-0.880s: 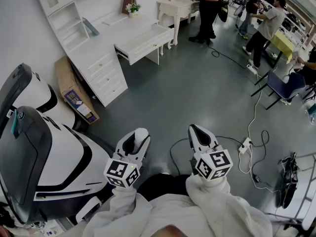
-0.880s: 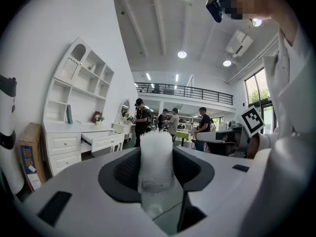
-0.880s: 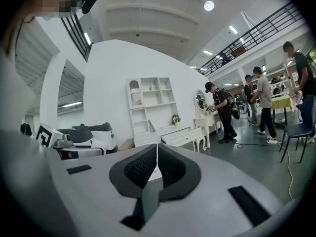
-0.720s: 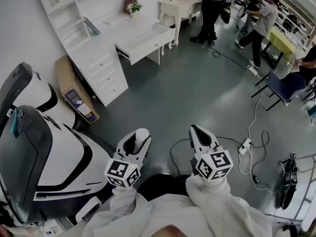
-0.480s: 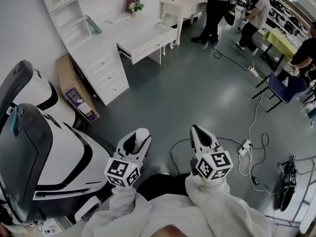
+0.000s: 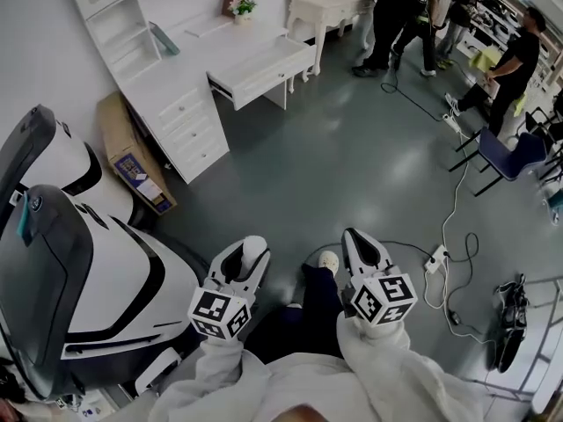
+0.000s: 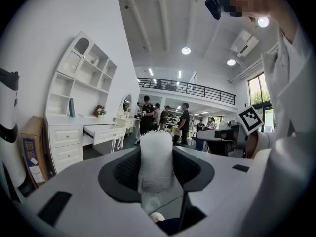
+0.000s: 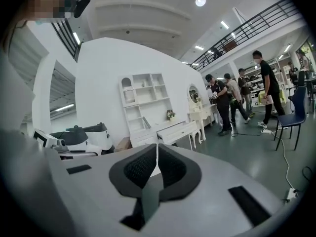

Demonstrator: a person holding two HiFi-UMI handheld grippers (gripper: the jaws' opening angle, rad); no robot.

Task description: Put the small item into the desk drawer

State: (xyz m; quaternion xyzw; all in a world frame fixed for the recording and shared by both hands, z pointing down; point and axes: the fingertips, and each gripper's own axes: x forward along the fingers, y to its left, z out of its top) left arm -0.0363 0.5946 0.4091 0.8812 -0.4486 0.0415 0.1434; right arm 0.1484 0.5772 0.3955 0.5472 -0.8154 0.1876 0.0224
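White small item (image 7: 156,154) pinched in the left tool (image 6: 250,251), right tool (image 8: 157,156) pressed together, empty.

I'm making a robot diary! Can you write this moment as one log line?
left gripper: shut on white roll | right gripper: shut, empty | desk drawer: open, far ahead

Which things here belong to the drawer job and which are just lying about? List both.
Job: small white item, clamped in the left gripper; open desk drawer.
Lying about: cardboard box, power strip, blue chair, potted flowers.
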